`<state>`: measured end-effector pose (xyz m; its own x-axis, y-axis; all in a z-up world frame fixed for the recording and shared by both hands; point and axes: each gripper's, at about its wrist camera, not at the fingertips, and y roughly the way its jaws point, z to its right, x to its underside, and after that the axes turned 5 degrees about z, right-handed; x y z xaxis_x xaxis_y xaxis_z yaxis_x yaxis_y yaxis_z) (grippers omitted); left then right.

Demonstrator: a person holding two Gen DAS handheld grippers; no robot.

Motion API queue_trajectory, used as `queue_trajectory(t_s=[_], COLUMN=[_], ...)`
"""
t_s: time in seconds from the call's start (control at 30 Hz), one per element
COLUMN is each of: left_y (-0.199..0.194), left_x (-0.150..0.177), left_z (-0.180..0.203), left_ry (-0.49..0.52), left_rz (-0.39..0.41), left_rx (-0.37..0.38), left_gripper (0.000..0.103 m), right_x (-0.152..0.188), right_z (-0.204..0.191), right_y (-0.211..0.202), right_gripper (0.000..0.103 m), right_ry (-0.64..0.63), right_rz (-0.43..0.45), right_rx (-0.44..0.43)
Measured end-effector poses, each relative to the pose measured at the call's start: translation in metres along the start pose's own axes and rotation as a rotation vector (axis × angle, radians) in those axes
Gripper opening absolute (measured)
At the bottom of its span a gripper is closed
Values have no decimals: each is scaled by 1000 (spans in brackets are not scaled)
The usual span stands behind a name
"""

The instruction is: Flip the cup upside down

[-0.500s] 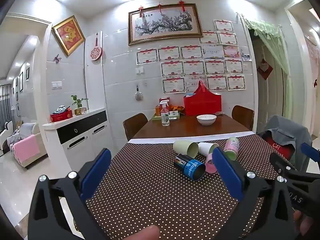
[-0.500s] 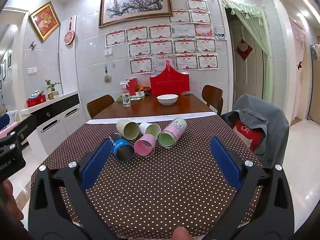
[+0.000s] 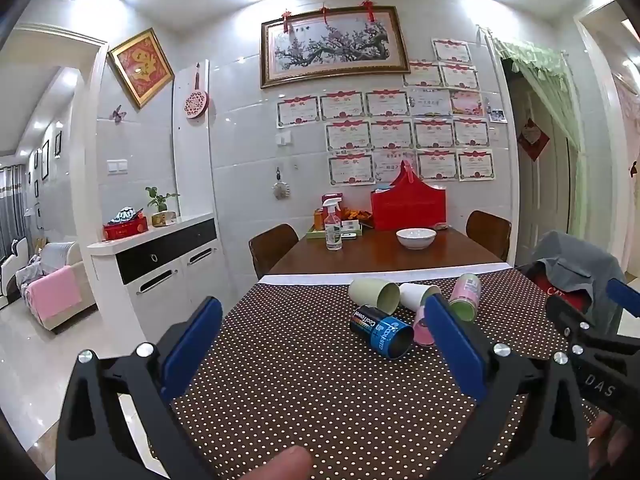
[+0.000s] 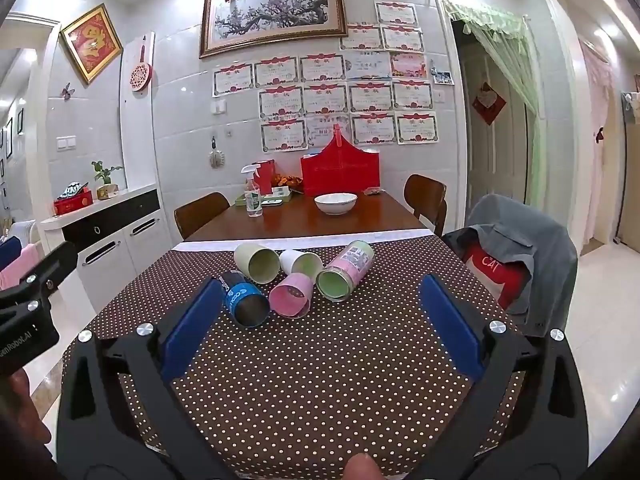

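Both grippers, left gripper (image 3: 322,348) and right gripper (image 4: 320,324), spread wide and empty; five cups lie sideways clustered at frame centre on brown polka-dot worktop (image 4: 320,380); suggest squarely straddling the nearest pink plastic cup (image 4: 291,295) mid-body before rotating.

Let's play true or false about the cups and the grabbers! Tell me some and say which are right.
1. All the cups lie on their sides. True.
2. The right gripper holds the pink cup. False: it is open and holds nothing.
3. The blue cup lies left of the pink cup. True.
4. The white bowl sits on the dotted cloth. False: it sits on the bare wooden table beyond.
5. The left gripper is open. True.
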<state>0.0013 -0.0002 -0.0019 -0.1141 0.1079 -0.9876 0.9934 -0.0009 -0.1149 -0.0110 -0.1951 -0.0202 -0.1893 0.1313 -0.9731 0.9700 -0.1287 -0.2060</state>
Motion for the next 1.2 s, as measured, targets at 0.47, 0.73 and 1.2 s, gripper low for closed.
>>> queue_trajectory(t_s=[0.47,0.73,1.2], left_y=[-1,-1,-2], left_x=[4,2,3], left_z=[-3,-4,-5], left_ry=[-6,-6,-8], left_rz=[3,2,3], left_rx=[8,9,9], left_gripper=[99,99,99], right_x=[-5,-3,-12], right_z=[1,-1,-1], right_y=[-4,-4,-6], right_gripper=[97,97,97], right_ry=[-1,-4,-8], right_rz=[7,10,16], right_rx=[-1,1,3])
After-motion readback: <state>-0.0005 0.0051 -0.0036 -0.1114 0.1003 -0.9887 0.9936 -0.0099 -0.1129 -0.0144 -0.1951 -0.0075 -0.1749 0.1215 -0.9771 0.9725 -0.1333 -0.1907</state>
